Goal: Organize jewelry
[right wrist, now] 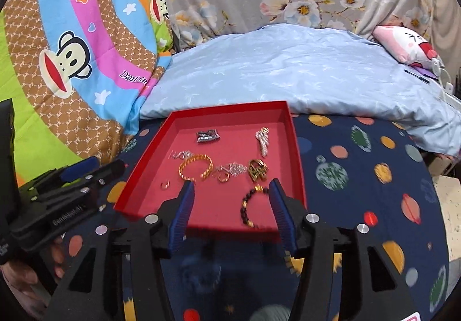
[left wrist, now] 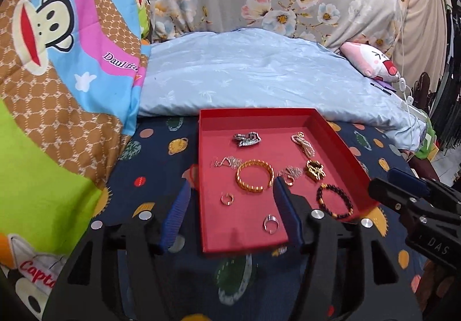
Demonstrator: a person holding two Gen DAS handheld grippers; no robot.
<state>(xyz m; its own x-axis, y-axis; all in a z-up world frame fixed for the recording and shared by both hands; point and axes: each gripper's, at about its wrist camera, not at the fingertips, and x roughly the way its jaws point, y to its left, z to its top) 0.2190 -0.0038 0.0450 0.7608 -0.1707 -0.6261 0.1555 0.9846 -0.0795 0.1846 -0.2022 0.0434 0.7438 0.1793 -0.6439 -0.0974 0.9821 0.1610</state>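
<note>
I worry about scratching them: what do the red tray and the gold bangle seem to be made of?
The red tray looks like matte cardboard: thin, straight walls, no shine. The gold bangle looks like polished gold-coloured metal, ribbed and glinting; whether plated or solid cannot be told.

Both views are evenly and brightly lit with soft, diffuse light; colours look saturated. Shadows are faint, a dim smudge on the red tray (left wrist: 340,131) floor toward 6 o'clock. Small glints sit on the gold bangle (left wrist: 255,175). Fisheye bending curves everything toward the rim, with black vignette at the corners. Slight smear blurs the near tray edge and the dark beaded bracelet (right wrist: 250,207)
</note>
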